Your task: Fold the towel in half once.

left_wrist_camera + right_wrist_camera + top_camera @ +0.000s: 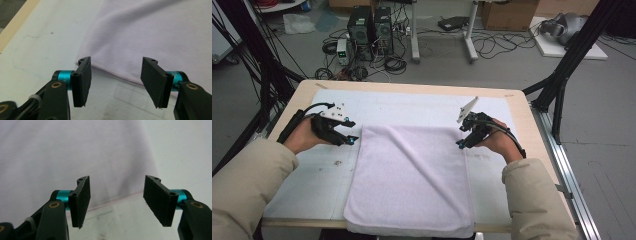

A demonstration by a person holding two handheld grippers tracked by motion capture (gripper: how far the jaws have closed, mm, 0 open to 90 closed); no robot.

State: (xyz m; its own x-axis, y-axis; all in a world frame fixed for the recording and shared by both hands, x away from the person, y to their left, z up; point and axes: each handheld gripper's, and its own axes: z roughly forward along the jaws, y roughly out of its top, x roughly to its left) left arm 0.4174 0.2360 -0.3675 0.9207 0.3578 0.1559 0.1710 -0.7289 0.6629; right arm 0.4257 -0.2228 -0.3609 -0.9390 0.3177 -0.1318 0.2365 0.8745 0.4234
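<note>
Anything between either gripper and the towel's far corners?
Nothing visible. The left gripper sits open beside the towel at its far left corner, the right gripper open at its far right corner. Bare white mat lies under both; no cloth between the jaws.

Both forearms reach in from the tabletop's near edge, the left gripper toward its left edge, the right gripper toward its right, each with jaws apart and empty.

A pale wooden table carries a white mat. Beyond it, on the grey floor, stand two black computer towers, tangled cables and cardboard boxes.
</note>
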